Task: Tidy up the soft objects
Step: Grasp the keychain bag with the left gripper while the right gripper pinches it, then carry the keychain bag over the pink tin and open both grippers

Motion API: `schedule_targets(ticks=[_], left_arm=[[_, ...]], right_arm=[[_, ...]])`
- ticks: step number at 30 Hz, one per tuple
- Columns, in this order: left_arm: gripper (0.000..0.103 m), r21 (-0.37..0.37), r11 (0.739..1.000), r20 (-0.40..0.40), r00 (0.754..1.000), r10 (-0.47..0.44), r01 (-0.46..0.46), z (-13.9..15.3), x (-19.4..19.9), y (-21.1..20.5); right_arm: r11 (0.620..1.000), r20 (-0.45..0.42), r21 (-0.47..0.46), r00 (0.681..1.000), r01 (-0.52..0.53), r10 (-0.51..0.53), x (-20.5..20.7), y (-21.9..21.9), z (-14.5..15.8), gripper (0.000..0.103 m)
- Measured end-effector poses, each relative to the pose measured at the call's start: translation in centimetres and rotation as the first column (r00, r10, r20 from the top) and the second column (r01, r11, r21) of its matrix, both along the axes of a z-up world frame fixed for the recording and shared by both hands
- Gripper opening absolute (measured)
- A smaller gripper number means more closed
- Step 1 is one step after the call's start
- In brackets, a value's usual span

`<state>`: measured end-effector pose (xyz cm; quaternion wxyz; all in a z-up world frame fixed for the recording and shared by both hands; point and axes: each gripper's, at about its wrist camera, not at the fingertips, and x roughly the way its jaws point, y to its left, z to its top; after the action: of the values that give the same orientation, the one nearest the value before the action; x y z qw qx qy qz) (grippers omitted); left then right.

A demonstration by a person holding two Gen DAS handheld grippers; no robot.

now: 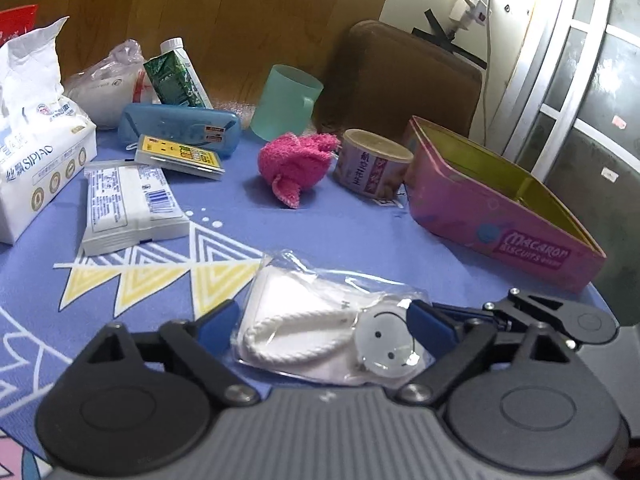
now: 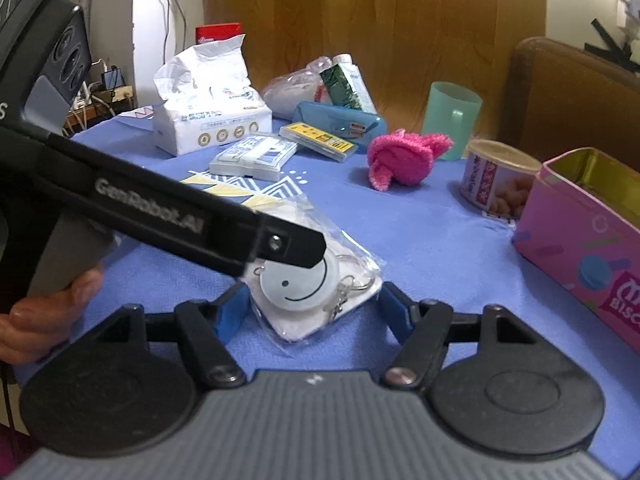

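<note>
We see a clear bagged white pouch (image 1: 316, 332) near the surface's (image 1: 248, 224) front edge, left gripper (image 1: 322, 318) fingers spread around it, right gripper (image 2: 310, 308) fingers spread beside it, pink tin (image 1: 496, 216) toward the right edge.

The left gripper (image 1: 320, 322) is showing black linkage arms with silver screws, blue pads on its fingers (image 1: 218, 318) and a ribbed grey body with two round black discs. The right gripper (image 2: 310, 308) is looking the same, with blue fingers (image 2: 230, 312). Left of the right gripper, a hand (image 2: 44, 312) is wrapping a grey handle under a black bar lettered "GenRobot.AI".
</note>
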<state>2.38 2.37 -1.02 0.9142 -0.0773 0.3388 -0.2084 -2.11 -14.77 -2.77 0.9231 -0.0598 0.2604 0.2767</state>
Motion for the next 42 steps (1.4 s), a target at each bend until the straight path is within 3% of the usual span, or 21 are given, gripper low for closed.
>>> schedule_targets(ticks=[4, 9, 13, 19, 25, 28, 34, 38, 42], left_arm=[[0.092, -0.037, 0.999, 0.035, 0.999, -0.018, 0.019, 2.0, 0.0, -0.6], [0.092, -0.008, 0.997, 0.135, 0.988, -0.077, 0.079, 5.7, 1.1, -4.4], [0.092, 0.016, 0.987, 0.21, 0.964, -0.162, 0.163, 8.5, 2.8, -9.1], [0.092, 0.048, 0.967, 0.266, 0.93, -0.254, 0.25, 9.8, 4.9, -16.5], [0.092, 0.075, 0.955, 0.258, 0.919, -0.297, 0.288, 9.0, 6.5, -21.4], [0.092, 0.053, 0.955, 0.232, 0.926, -0.296, 0.292, 8.5, 6.6, -21.3], [0.092, 0.024, 0.969, 0.231, 0.942, -0.243, 0.244, 8.3, 5.7, -18.5], [0.092, -0.004, 0.979, 0.246, 0.949, -0.196, 0.204, 8.4, 4.2, -15.3], [0.093, -0.01, 0.99, 0.28, 0.951, -0.135, 0.144, 8.3, 1.8, -11.3]], right_arm=[[1.0, 0.058, 0.006, 0.998, 0.023, -0.023, -0.8, -1.0, 0.5, 0.073], [0.994, 0.188, 0.022, 0.976, 0.103, -0.105, -1.0, -3.1, 2.6, 0.073], [0.98, 0.251, 0.038, 0.947, 0.195, -0.198, 0.2, -6.2, 4.1, 0.073], [0.939, 0.287, 0.047, 0.896, 0.34, -0.339, 2.4, -11.7, 5.2, 0.072], [0.896, 0.258, 0.04, 0.862, 0.443, -0.437, 5.0, -16.0, 4.0, 0.072], [0.846, 0.231, 0.036, 0.819, 0.533, -0.526, 6.1, -17.3, 3.2, 0.073], [0.749, 0.162, 0.158, 0.731, 0.644, -0.663, 5.9, -19.5, 2.5, 0.078], [0.746, 0.192, 0.218, 0.722, 0.629, -0.665, 3.8, -18.3, 3.1, 0.078], [0.773, 0.243, 0.262, 0.735, 0.578, -0.633, 1.8, -16.0, 3.7, 0.078]])
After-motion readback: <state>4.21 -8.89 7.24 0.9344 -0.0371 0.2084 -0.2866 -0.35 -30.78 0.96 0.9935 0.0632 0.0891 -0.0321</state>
